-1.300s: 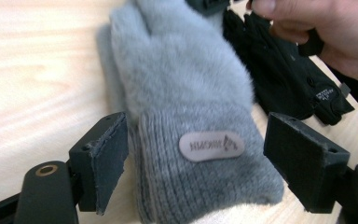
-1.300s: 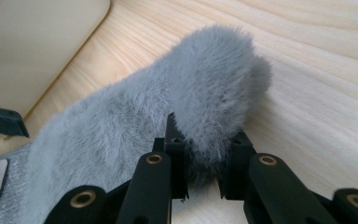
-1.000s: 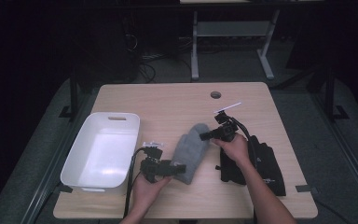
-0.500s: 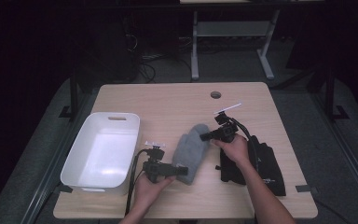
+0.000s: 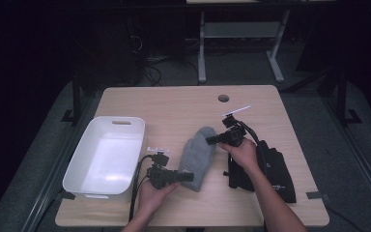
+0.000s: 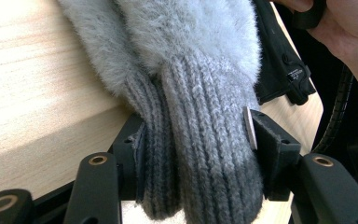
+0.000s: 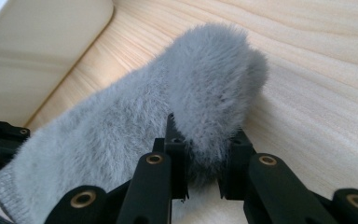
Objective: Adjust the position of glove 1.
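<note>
Barely anything is shifting since the earlier frames: both grippers are staying on the grey mitten (image 5: 197, 155), and the left one is edging slightly toward its cuff.

Near edge: the left gripper (image 5: 186, 177) is clamping the knitted cuff, jaws pressed in on both sides of the ribbing, as the left gripper view shows (image 6: 200, 140). The mitten is lying flat on the wooden table (image 5: 174, 104), running from near centre away toward the right, with the white tub (image 5: 107, 157) standing just beside it on the left.

Farther off: the right gripper (image 5: 211, 140) is pinching the furry thumb, jaws closed on a tuft of it (image 7: 209, 93). Black gloves (image 5: 275, 169) are lying to the right of the mitten, under the right forearm.

Judgement: the grasp looks complete at both ends; the mitten is not yet off the table, and the tub is standing empty. Lifting and placing appear to be left.
</note>
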`<state>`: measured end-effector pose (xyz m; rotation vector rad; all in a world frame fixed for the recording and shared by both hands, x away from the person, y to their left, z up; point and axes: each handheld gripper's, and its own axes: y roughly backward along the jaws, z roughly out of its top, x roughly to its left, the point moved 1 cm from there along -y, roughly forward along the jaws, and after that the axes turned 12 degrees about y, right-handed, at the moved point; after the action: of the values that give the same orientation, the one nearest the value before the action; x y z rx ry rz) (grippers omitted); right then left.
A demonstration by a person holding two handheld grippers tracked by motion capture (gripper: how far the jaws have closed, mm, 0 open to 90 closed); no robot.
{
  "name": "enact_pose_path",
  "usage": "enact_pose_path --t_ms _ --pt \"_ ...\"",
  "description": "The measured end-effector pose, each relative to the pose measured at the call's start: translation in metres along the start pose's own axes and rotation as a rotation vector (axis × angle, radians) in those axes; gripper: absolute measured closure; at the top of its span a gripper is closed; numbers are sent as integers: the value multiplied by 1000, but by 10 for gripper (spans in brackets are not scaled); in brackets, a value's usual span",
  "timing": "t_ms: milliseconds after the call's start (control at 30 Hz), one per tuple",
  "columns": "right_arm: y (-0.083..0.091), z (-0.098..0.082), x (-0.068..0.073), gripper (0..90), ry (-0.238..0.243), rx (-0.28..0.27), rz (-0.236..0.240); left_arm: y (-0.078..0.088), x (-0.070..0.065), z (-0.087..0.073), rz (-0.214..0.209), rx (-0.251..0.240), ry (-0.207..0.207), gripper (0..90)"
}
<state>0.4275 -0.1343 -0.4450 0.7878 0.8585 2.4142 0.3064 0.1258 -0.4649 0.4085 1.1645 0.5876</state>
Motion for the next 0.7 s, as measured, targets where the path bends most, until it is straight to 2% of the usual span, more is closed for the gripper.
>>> enact_pose_path --t_ms 300,433,700 --pt "11 3 3 767 -25 -34 20 3 -5 -1 -9 -10 -11 460" --pt "16 5 4 767 -26 -57 33 7 -9 0 -5 -22 -25 459" --pt "28 9 8 766 -58 -117 68 16 -20 2 -13 -46 -58 457"
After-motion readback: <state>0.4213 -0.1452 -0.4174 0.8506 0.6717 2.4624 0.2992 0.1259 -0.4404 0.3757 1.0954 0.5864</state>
